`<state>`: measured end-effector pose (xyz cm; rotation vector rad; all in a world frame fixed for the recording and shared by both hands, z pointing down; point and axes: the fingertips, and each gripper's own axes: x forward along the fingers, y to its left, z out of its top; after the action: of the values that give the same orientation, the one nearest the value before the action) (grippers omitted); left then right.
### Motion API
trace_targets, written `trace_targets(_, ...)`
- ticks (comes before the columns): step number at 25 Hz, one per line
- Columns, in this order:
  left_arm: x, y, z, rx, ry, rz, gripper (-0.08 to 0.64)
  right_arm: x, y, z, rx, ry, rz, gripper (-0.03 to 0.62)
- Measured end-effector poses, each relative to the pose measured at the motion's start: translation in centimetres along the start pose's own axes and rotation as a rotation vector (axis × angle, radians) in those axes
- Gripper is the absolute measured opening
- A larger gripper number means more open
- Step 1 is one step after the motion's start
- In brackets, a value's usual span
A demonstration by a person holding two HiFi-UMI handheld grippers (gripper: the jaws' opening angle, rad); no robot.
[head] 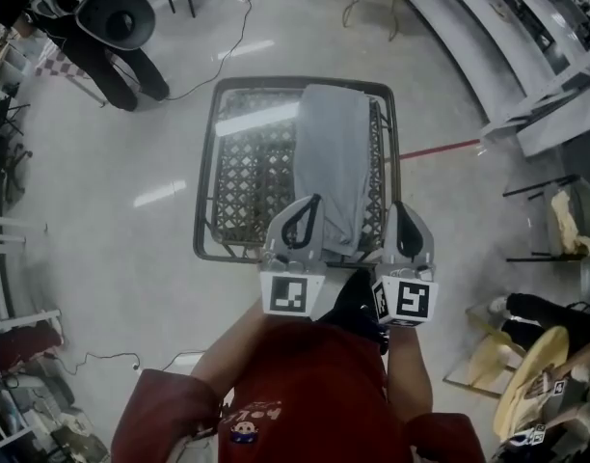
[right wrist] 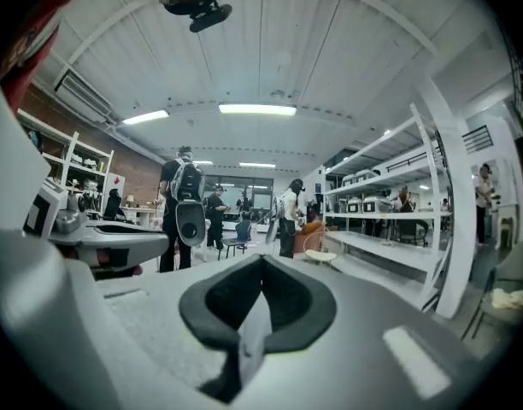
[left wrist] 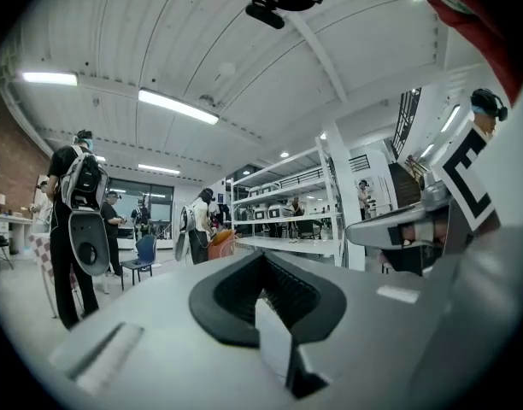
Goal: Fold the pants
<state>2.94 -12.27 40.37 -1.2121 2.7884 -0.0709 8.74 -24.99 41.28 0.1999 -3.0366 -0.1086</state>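
Pants [head: 332, 152] lie on the counter [head: 205, 181] in the head view only, their near end partly hidden by the left gripper [head: 309, 205], whose jaws, like those of the right gripper [head: 403, 210], are together and empty.

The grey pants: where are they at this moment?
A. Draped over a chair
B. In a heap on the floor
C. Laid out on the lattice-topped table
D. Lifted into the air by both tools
C: the head view shows the grey pants lying lengthwise on the right part of the lattice-topped table, not on the floor or a chair.
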Motion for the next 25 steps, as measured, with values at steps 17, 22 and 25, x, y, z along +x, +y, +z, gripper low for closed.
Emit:
trace_targets(17, -4.1, -3.4, -16.2, 0.268, 0.495, -0.272, 0.131, 0.0, 5.3, -16.9, -0.14, 0.506, 0.415, 0.094)
trace_targets(22, -6.4, -5.5, -22.2, 0.482, 0.673, -0.542, 0.224, -1.7, 7.8, -22.5, -0.405, 0.661, 0.681, 0.181)
trace_targets(25, -7.3, -6.1, -25.4, 0.559, 0.767, -0.661, 0.258, -3.4, 8.9, -26.2, -0.56, 0.752, 0.824, 0.207)
